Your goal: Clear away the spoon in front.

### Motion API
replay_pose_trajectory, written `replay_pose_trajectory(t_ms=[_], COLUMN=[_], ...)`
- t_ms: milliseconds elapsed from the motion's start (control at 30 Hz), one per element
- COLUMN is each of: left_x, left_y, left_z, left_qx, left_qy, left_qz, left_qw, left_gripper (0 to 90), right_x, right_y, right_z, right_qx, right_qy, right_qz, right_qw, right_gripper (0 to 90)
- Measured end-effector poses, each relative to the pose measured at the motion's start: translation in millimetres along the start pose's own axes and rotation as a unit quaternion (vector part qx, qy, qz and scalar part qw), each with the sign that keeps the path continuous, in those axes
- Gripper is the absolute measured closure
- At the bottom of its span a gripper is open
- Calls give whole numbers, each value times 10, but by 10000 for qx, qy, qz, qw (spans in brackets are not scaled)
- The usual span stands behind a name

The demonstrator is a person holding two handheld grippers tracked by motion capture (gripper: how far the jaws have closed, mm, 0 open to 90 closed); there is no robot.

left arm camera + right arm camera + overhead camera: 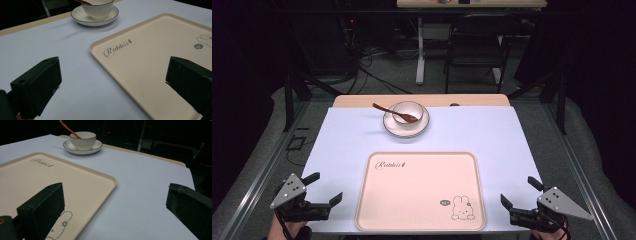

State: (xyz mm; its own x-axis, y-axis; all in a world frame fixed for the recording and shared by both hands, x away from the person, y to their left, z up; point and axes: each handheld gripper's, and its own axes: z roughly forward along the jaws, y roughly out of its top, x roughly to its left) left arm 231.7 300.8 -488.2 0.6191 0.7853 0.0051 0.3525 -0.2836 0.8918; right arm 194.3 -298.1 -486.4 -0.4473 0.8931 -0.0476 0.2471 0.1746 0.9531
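I am holding the left gripper (326,188) at about seven o'clock and the right gripper (518,192) at about five o'clock, both with jaws spread wide and gripping nothing. Between them, at six o'clock on the counter (347,135), the beige rabbit tray (422,192) is lying flat and bare. The things nearest to hand beyond it are sitting at twelve o'clock, well apart from both grippers: a white ribbed cup (407,111) standing upright on its saucer (390,124), with a brown wooden spoon (384,108) leaning inside, handle pointing toward ten o'clock.

I am judging the step as a reach for the cup set, to bring it onto the tray. To do it well, I am planning to approach low over the tray, take the saucer rim from the side away from the spoon handle, and keep everything level so the cup is not sliding and the spoon is not tipping out.
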Motion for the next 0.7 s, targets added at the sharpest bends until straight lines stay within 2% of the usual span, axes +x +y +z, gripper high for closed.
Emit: replay_pose_trajectory(t_ms=[200,467,700], left_x=[-8,-29,-37], left_y=[18,82,129], left_z=[28,102,139], left_qx=[-40,-258,-471], left_qy=[49,353,607], left_qz=[-6,-27,-19], left_qw=[10000,9990,9970], left_gripper=[1,1,0], right_x=[7,12,15], right_y=[5,4,5], right_z=[11,0,4], right_qx=[20,23,46], right_qy=[27,-2,-1], right_qz=[-41,-43,-56], right_qw=[10000,10000,10000], right_gripper=[9,9,9])
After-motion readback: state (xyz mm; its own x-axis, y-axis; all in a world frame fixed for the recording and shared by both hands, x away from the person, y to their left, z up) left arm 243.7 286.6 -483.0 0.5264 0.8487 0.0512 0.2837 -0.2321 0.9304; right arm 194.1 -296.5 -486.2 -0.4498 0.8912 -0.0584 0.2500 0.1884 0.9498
